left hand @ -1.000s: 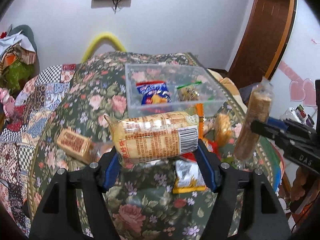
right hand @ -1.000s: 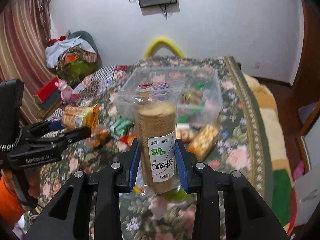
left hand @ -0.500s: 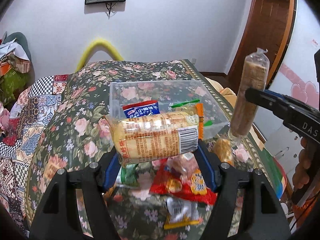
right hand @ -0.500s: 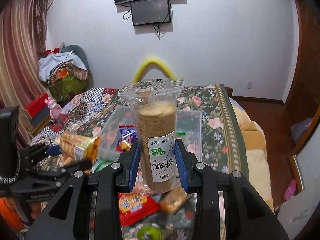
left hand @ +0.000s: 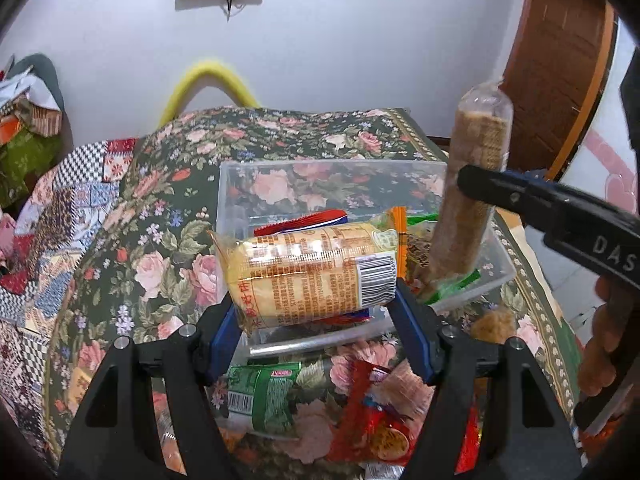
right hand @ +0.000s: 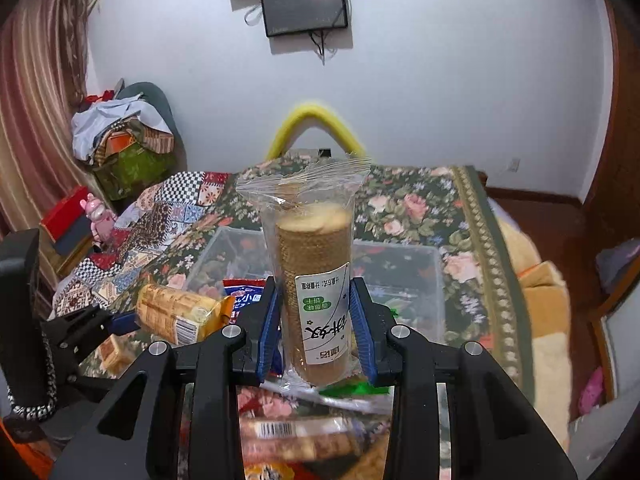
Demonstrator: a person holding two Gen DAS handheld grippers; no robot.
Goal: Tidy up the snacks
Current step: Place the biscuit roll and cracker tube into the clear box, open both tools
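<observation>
The left hand-held gripper (left hand: 316, 312) pinches a yellow pack of biscuits (left hand: 308, 276) lying crosswise between its blue pads, barcode end toward the right pad, and holds it above the near edge of a clear plastic box (left hand: 332, 168). The right hand-held gripper (right hand: 314, 328) clamps an upright roll of round brown biscuits (right hand: 314, 280) in a clear wrapper, its white label facing the camera and its crimped top end standing up above the pads. In the left wrist view that same roll stands tilted over the right part of the box, with its lower end down among the packets inside. Fingers of the person's hand (left hand: 608, 344) show at the right edge of that view, around the right gripper's handle. The box sits on a flowered bedspread (left hand: 168, 208) and already holds a red and blue packet (left hand: 304, 220) and a green-edged packet (left hand: 420, 220). In front of the box, nearer the camera, loose snacks lie on the bedspread: a green packet (left hand: 264, 396) and a red packet (left hand: 380, 412). In the right wrist view a long packet with a barcode (right hand: 296, 436) lies below the gripper, blurred. Beyond the bed a yellow curved bar (right hand: 316, 120) rises against the white wall, a dark screen (right hand: 304, 4) hangs above it, and a heap of cloth (right hand: 120, 132) sits at the left.
</observation>
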